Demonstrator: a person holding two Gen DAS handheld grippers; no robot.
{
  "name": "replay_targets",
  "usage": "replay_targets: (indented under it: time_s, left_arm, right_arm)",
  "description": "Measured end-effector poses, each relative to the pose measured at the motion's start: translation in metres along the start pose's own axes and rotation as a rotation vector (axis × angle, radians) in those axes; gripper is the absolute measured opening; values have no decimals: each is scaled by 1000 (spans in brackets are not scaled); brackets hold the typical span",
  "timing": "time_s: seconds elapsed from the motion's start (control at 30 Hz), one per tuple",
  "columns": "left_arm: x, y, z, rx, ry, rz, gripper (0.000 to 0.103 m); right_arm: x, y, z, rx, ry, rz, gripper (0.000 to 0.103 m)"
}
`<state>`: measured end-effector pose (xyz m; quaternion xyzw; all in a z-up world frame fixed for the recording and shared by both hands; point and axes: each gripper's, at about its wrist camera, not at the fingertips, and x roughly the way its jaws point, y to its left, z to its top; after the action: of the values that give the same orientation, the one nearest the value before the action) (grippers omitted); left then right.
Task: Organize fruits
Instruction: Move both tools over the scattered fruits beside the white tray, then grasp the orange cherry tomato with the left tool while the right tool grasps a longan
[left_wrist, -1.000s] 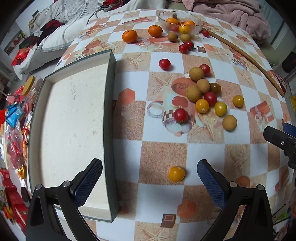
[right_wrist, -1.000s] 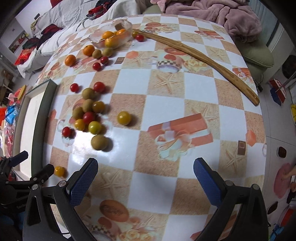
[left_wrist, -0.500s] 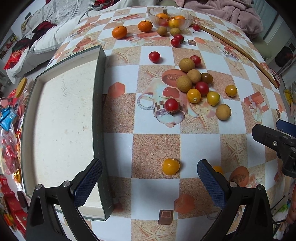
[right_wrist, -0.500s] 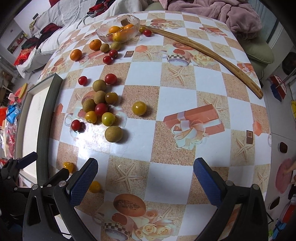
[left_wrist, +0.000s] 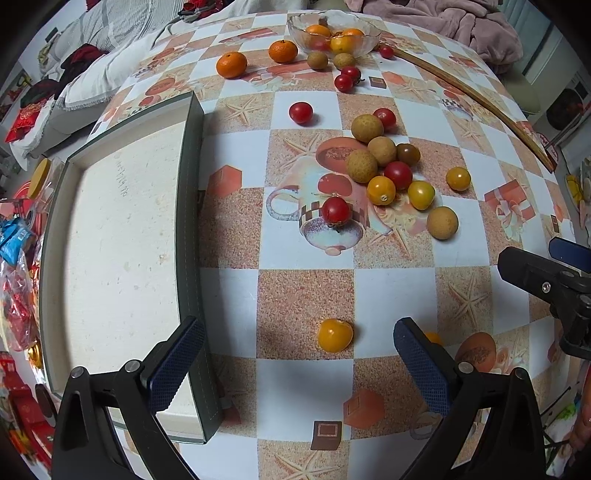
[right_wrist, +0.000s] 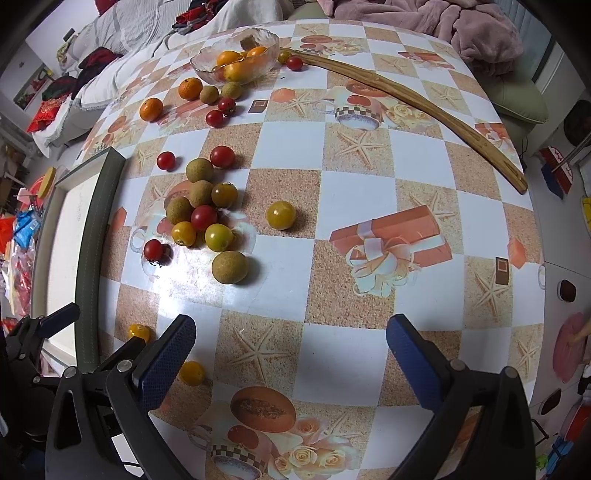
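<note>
Both tongs hang over the near part of the table (left_wrist: 306, 380) with their blue pads spread wide and nothing between them. The left tongs (left_wrist: 295, 365) sit low by the long green-edged tray (left_wrist: 188, 236), whose pale floor lies along the table's left side; one pad overlaps the tray's rim in the left wrist view. Just ahead of those tongs, a yellow cherry tomato (left_wrist: 335, 334) rests alone on a sandy square of the checked cloth, and a second yellow one (right_wrist: 191, 373) lies near it, just beside the left pad of the right tongs (right_wrist: 291, 354). Further back, toward the middle of the table, a loose heap of fruit (left_wrist: 388, 166) is bunched together: brown longans, red and yellow tomatoes, several touching. A red tomato (left_wrist: 335, 210) sits just in front of the heap, on a printed cup. A single red one (left_wrist: 301, 112) lies apart, nearer the tray's far corner. At the far end stands a glass bowl (left_wrist: 369, 35) holding orange fruit, with two mandarins (left_wrist: 231, 64) and a few small fruits beside it. A long curved wooden stick (right_wrist: 406, 99) runs along the far right side.
</note>
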<state>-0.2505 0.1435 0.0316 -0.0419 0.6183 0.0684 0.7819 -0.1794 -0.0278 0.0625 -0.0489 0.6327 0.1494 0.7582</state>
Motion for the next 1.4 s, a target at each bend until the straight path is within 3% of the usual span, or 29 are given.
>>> replay_targets:
  time_s: [0.8, 0.9, 1.03, 1.1, 1.17, 1.27, 1.33, 1.4]
  left_arm:
    - [14, -8, -2, 18, -13, 25, 103]
    - [18, -10, -3, 31, -3, 30, 87]
    - [25, -9, -4, 18, 14, 28, 87]
    - [25, -10, -5, 18, 10, 27, 86]
    - [24, -9, -6, 18, 9, 16, 79]
    - [23, -13, -6, 16, 9, 14, 76]
    - [22, -12, -8, -1, 13, -26, 65]
    - [19, -19, -11, 10, 6, -35, 55]
  right_arm:
    - [16, 10, 12, -26, 20, 38, 103]
    - [23, 15, 18, -43, 23, 49, 101]
    - [34, 24, 23, -79, 35, 55, 98]
    - [40, 30, 25, -103, 45, 56, 86]
    - [46, 34, 26, -117, 60, 60, 78]
    - [51, 44, 28, -148, 64, 39, 71]
    - [53, 50, 28, -173, 58, 20, 64]
    - [52, 54, 28, -196, 49, 2, 43]
